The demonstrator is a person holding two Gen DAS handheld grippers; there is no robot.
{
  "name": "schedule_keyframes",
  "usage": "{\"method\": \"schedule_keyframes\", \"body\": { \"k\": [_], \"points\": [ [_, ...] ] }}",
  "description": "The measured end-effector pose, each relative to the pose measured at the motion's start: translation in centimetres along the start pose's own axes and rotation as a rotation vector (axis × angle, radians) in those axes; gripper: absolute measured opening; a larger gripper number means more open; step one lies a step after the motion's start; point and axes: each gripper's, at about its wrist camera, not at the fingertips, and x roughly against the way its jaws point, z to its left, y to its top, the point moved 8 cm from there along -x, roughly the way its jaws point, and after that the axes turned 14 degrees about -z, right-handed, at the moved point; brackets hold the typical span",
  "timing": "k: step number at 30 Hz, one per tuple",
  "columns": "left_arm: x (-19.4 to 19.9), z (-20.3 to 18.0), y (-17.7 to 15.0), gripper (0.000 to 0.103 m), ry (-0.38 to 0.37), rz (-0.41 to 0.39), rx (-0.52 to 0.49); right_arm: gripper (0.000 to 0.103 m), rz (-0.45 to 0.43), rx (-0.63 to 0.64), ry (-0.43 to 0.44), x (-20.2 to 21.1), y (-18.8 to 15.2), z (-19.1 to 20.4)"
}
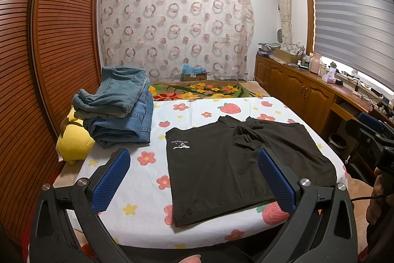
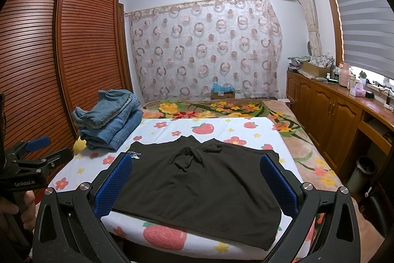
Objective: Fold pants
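Black pants point(image 1: 236, 164) point(image 2: 197, 186) lie spread flat on the strawberry-print sheet point(image 1: 138, 189) point(image 2: 162, 130), with a small white logo at their far left corner and bunched cloth near the far middle. My left gripper point(image 1: 194, 157) is open and hovers above the near edge of the bed, over the left half of the pants. Over the pants' near edge my right gripper point(image 2: 195, 162) also stands open, its blue pads either side of the cloth. Neither holds anything. The left gripper point(image 2: 37, 147) shows at the left of the right wrist view, held by a hand.
A stack of folded jeans point(image 1: 118, 107) point(image 2: 110, 120) sits at the bed's far left, a yellow plush toy point(image 1: 71, 139) beside it. A slatted wooden wardrobe point(image 1: 49, 41) runs along the left. Wooden cabinets point(image 2: 332, 110) line the right, with a bin point(image 2: 362, 174) on the floor.
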Motion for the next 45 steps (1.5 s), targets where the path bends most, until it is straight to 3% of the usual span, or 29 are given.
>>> {"method": "schedule_keyframes", "body": {
  "k": [25,45],
  "points": [
    [-0.1,-1.2,0.0,0.103,-0.006,0.021,0.004,0.103,0.014,-0.006,0.005,0.0,-0.2,-0.2],
    [-3.3,0.1,-5.2,0.103,-0.017,0.147,0.033,0.103,0.126,-0.002,-0.033,-1.7,-2.9,-2.2]
  ]
}}
